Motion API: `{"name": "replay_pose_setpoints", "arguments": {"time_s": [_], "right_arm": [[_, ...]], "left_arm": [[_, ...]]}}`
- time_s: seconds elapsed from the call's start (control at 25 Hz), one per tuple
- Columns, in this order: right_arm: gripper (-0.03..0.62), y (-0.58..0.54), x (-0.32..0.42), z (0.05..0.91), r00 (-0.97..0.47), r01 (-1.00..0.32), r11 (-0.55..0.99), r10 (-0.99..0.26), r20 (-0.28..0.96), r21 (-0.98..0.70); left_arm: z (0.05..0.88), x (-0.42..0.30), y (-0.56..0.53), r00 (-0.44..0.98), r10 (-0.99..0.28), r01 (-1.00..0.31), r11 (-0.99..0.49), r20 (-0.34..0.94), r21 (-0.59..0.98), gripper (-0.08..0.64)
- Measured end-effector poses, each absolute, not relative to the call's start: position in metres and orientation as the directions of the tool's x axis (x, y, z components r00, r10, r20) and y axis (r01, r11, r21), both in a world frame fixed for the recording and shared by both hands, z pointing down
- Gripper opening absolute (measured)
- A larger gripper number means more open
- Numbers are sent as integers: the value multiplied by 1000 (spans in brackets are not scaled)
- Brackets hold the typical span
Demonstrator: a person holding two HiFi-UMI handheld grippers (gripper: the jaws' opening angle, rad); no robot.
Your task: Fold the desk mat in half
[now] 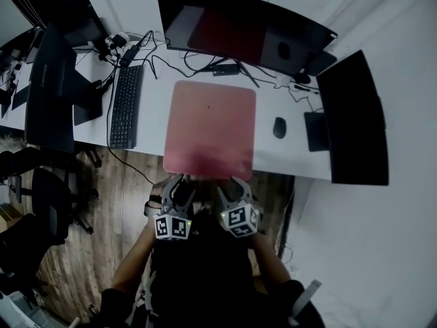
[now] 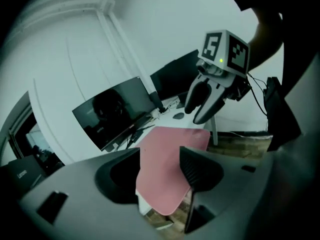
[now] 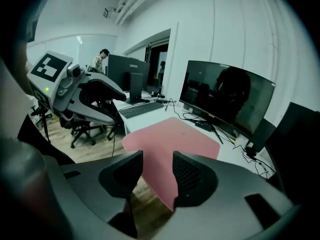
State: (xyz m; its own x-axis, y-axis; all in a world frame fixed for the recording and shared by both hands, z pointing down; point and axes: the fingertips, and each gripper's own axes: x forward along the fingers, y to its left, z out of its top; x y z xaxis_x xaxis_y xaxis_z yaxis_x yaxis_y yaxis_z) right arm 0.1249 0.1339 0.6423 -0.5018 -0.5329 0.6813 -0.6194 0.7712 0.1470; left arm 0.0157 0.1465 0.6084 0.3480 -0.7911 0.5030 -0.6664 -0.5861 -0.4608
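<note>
The pink desk mat (image 1: 212, 128) lies flat on the white desk (image 1: 153, 118), its near edge slightly over the desk's front edge. My left gripper (image 1: 179, 184) hovers just short of the mat's near left corner, my right gripper (image 1: 232, 185) just short of the near right corner. Both are open with nothing between the jaws. In the left gripper view the mat (image 2: 167, 144) shows beyond the left gripper (image 2: 159, 156), with the right gripper (image 2: 205, 101) above it. In the right gripper view the mat (image 3: 175, 134) lies past the right gripper (image 3: 157, 160), and the left gripper (image 3: 97, 104) hangs at left.
A black keyboard (image 1: 126, 106) lies left of the mat and a mouse (image 1: 279, 127) right of it. A curved monitor (image 1: 242, 29) stands behind, another screen (image 1: 351, 121) at the right, cables between them. Office chairs (image 1: 48, 190) stand on the wooden floor at left.
</note>
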Motion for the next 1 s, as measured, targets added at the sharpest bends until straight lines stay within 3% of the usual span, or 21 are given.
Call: {"name": "replay_pose_setpoints", "arguments": {"time_s": [0.52,0.76,1.0], "right_arm": [[209,120,126,765,-314,-418,872,-401,861,254],[232,118,130,798,-241,-311,882,-433,869,353],[249,117,137,824,-156,-121,865,-502,851,488]], "left_arm": [[765,7,125,277,-595,-515,-755,755,-406,276],[810,0,125,230,-549,-438,-796,804,-418,288],[837,-1,125,196,-534,-417,-804,822,-423,311]]}}
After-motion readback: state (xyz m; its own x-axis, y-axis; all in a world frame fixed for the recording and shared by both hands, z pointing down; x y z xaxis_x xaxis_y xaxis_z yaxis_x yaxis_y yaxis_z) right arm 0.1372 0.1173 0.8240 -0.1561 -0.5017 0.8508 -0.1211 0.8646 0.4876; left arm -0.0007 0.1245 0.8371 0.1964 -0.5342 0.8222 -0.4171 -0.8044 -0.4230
